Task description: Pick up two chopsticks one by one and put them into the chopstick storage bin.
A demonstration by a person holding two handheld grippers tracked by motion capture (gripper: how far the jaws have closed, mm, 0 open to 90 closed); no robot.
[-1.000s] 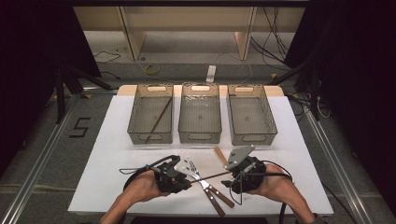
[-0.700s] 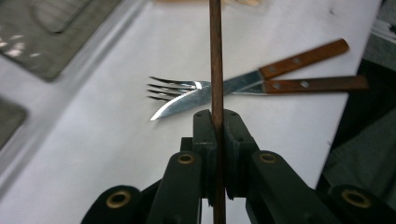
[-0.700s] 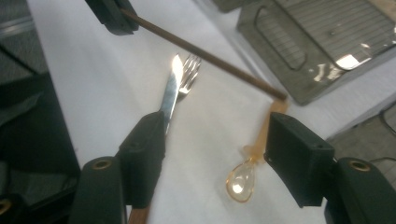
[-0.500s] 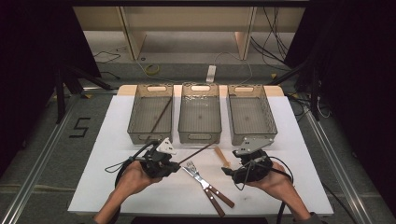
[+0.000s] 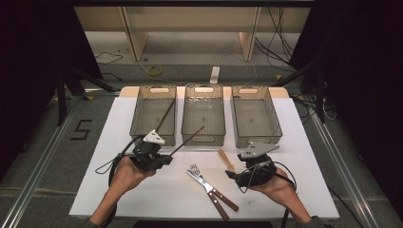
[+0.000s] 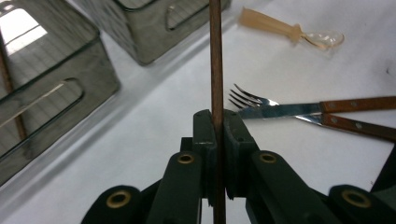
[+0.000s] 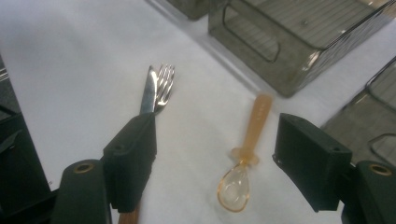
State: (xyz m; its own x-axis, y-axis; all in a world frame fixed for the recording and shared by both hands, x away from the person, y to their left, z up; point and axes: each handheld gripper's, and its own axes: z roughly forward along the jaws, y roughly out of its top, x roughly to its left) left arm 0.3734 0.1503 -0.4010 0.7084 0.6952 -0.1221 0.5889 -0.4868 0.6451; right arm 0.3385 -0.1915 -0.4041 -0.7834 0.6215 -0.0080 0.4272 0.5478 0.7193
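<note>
So far one chopstick (image 5: 165, 115) lies in the left bin (image 5: 153, 115), at ten o'clock on the bench (image 5: 119, 190). Your left hand-held gripper (image 5: 163, 159) pinches a second chopstick (image 5: 187, 140) at nine o'clock, its tip over the middle bin (image 5: 203, 114), so you judge that one nearly sorted. Left on the bench are a fork (image 5: 203, 179) and knife (image 5: 212, 192) at six o'clock and an amber spoon (image 5: 226, 160) just right of them. Your right hand-held gripper (image 5: 236, 176), at four o'clock, has just been spreading its jaws, nothing between them, the spoon ahead. Floor marking at far left reads 5 (image 5: 81, 129); no brands legible
</note>
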